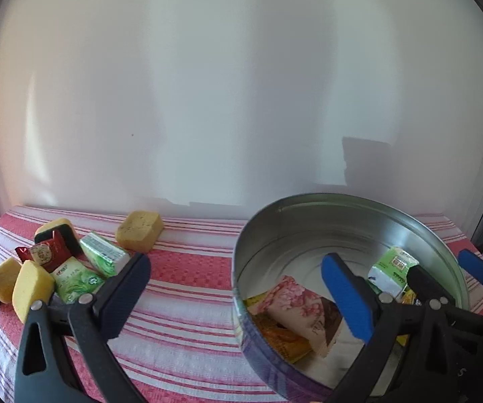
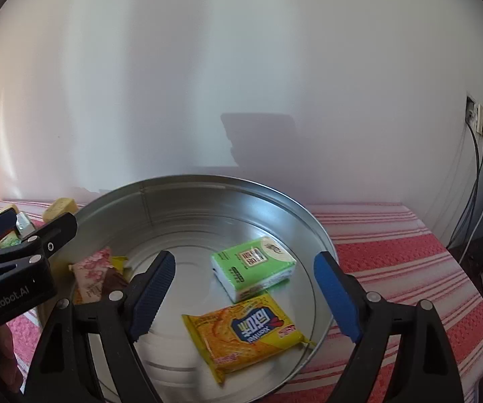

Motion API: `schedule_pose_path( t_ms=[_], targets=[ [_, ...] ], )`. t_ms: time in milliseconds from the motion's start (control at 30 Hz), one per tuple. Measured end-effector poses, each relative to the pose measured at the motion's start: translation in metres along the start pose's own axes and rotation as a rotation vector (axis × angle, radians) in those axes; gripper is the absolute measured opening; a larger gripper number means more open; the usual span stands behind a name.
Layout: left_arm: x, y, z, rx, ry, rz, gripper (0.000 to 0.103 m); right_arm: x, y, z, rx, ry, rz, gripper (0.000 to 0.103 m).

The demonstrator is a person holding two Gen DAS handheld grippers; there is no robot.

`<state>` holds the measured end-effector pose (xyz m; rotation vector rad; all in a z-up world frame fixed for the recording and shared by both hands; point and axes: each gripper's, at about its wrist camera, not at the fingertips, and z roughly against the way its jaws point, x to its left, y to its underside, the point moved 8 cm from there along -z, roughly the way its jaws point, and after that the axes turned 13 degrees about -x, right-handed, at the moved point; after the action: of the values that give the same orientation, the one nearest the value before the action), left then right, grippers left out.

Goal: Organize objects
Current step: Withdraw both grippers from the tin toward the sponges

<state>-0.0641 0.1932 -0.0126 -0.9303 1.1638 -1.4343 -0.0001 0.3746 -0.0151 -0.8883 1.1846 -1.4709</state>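
A round metal tin (image 1: pixel 308 198) (image 2: pixel 207 181) stands on the striped cloth. In it lie a pink flowered packet (image 1: pixel 295 305) (image 2: pixel 90 268), a green tissue pack (image 2: pixel 254 265) (image 1: pixel 392 268) and a yellow snack packet (image 2: pixel 244 329). My left gripper (image 1: pixel 238 288) is wide open and straddles the tin's left wall, with one finger inside and one over the cloth. It holds nothing. My right gripper (image 2: pixel 244 294) hovers open over the tin, just short of the green pack and above the yellow packet. Left of the tin is a pile of yellow sponges (image 1: pixel 31 288), green packs (image 1: pixel 103 255) and a red candy (image 1: pixel 44 252).
A separate yellow sponge (image 1: pixel 140 230) lies near the back edge of the red-and-white tablecloth (image 1: pixel 180 302). A plain wall rises right behind the table. A wall socket (image 2: pixel 476 114) with hanging cables and some clutter sit past the table's right edge.
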Motion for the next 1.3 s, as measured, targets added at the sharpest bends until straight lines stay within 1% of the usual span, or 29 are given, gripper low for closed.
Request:
schedule_pose_path(
  t_ms=[200, 300, 400, 467, 633, 767, 967, 1133, 1300],
  targets=[
    [0.014, 0.002, 0.015, -0.007, -0.029, -0.021, 0.103, 0.012, -0.009, 0.015, -0.082, -0.038, 0.017, 0.087],
    [0.022, -0.001, 0.026, -0.025, -0.038, -0.028, 0.103, 0.015, -0.011, 0.016, -0.104, -0.050, 0.022, 0.088],
    [0.030, -0.001, 0.033, -0.047, -0.071, -0.063, 0.103, 0.007, -0.015, 0.021, -0.137, -0.041, -0.007, 0.088],
    [0.035, 0.001, 0.037, -0.041, -0.079, -0.068, 0.103, 0.002, -0.016, 0.024, -0.154, -0.021, -0.025, 0.088],
    [0.042, 0.006, 0.043, -0.030, -0.077, -0.076, 0.103, -0.007, -0.019, 0.027, -0.172, 0.032, -0.053, 0.089],
    [0.049, 0.007, 0.051, -0.037, -0.066, -0.081, 0.103, -0.013, -0.018, 0.031, -0.175, 0.078, -0.074, 0.089],
    [0.065, 0.009, 0.061, -0.027, -0.065, -0.076, 0.103, -0.016, -0.016, 0.044, -0.193, 0.145, -0.090, 0.089],
    [0.086, 0.010, 0.063, -0.009, -0.079, -0.064, 0.103, 0.000, -0.007, 0.057, -0.145, 0.121, -0.151, 0.089],
    [0.113, 0.011, 0.063, 0.002, -0.101, -0.055, 0.103, 0.037, -0.007, 0.069, -0.143, 0.100, -0.098, 0.089]
  ],
)
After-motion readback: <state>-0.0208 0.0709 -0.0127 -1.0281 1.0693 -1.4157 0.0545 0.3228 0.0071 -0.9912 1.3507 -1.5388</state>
